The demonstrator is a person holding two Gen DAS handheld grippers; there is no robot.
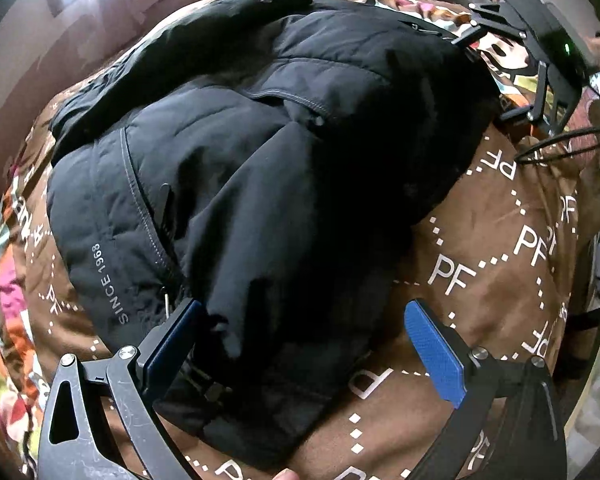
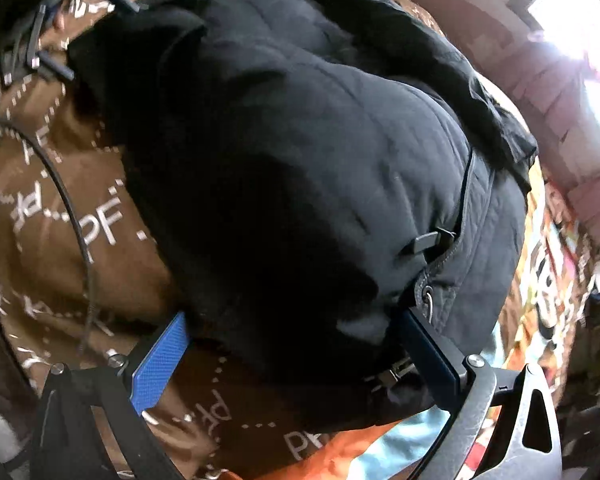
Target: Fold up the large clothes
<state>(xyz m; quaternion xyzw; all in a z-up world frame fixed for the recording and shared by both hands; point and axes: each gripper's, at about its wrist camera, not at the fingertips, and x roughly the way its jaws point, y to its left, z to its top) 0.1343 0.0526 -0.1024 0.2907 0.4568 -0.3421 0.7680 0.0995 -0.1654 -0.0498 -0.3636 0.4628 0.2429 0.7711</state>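
A black padded jacket (image 1: 260, 140) with "SINCE 1968" lettering lies bunched on a brown bedspread (image 1: 500, 248) printed with "PF". My left gripper (image 1: 304, 336) is open, its blue pads spread wide around the jacket's near edge. The right gripper (image 1: 540, 64) shows at the far right of the left wrist view, at the jacket's other side. In the right wrist view the jacket (image 2: 300, 152) fills the middle, and my right gripper (image 2: 296, 344) is open with its jaws straddling the jacket's near edge. The left gripper (image 2: 36, 40) shows at the top left there.
A black cable (image 2: 60, 184) runs across the bedspread (image 2: 52, 272) on the left of the right wrist view. A colourful patterned cover (image 2: 548, 280) lies at the right. A pink brick wall (image 2: 548, 80) and bright window are behind.
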